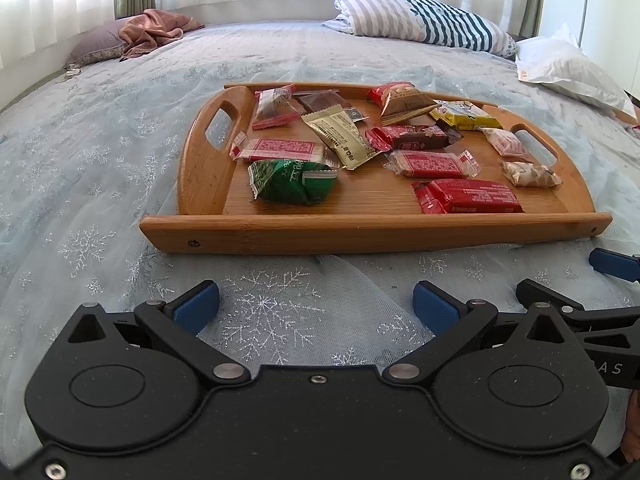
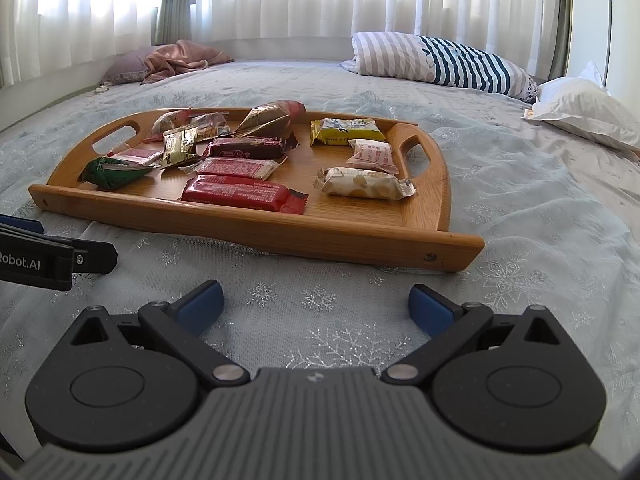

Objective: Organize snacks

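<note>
A wooden tray (image 1: 360, 228) with two handles lies on the bed and holds several wrapped snacks: a green packet (image 1: 290, 182), a long red bar (image 1: 468, 197), a gold packet (image 1: 340, 136), a yellow packet (image 1: 466, 116). It also shows in the right wrist view (image 2: 280, 232), with the red bar (image 2: 240, 194) and a pale nougat packet (image 2: 360, 184). My left gripper (image 1: 316, 304) is open and empty, just short of the tray's near rail. My right gripper (image 2: 316, 304) is open and empty, beside it to the right.
The bed has a pale blue snowflake cover (image 1: 100, 160). A striped pillow (image 1: 424, 20) and a white pillow (image 1: 568, 68) lie at the back right. A pink cloth on a mauve pillow (image 1: 152, 32) lies back left. Curtains hang behind.
</note>
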